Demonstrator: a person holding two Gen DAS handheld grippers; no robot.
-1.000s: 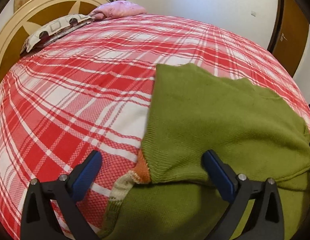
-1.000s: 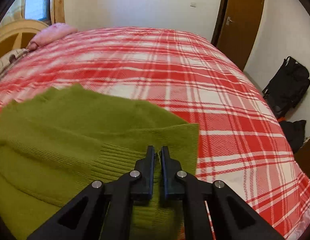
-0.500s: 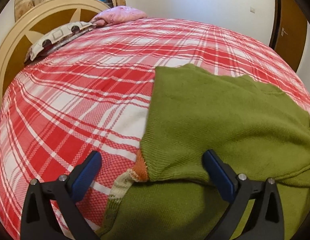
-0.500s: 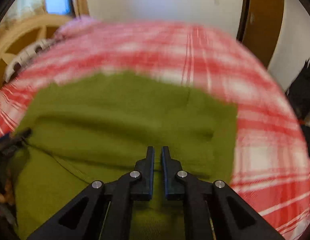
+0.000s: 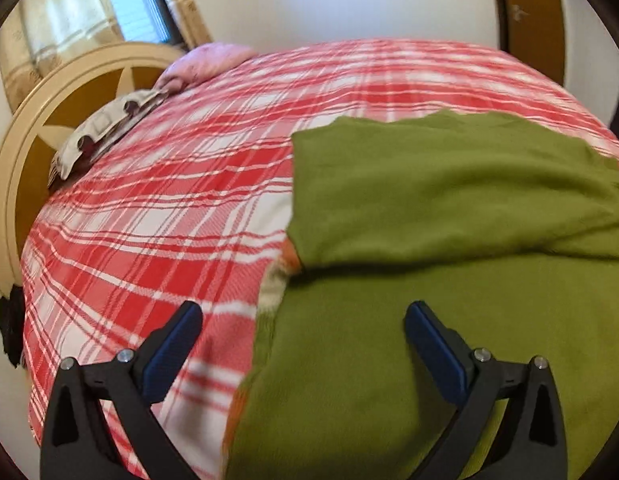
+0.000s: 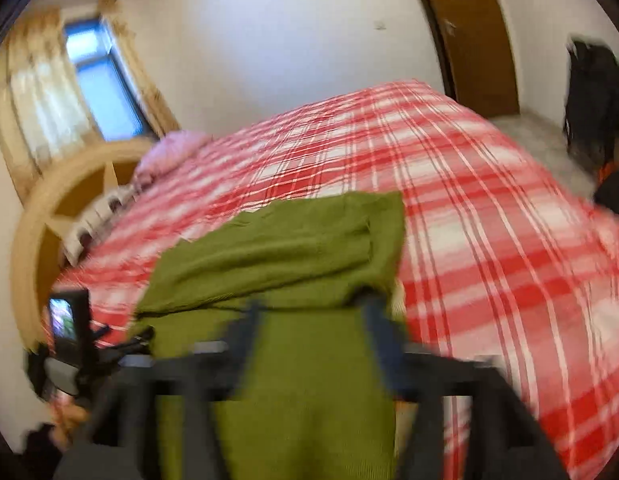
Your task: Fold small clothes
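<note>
A green sweater (image 5: 449, 208) lies on the bed (image 5: 169, 208), which is covered in a red and white checked blanket; its far part is folded back over the near part, and a bit of orange and cream trim (image 5: 287, 264) shows at the fold's left edge. The left hand-held gripper (image 5: 303, 332) hangs above the sweater's left edge with its blue-padded fingers (image 5: 433, 344) wide apart and nothing between them: one finger is over the blanket, the other over the green knit. The right hand-held gripper (image 6: 309, 320) is blurred; its jaws are opening, with the sweater (image 6: 293, 248) lying ahead of and beneath them and not pinched. Far beyond the left hand-held gripper, at the head of the bed, are a pink pillow (image 5: 205, 60), a patterned pillow (image 5: 105, 120) and a curved headboard (image 5: 13, 152). Right of the right hand-held gripper, a black bag (image 6: 593, 104) stands by the wall.
</note>
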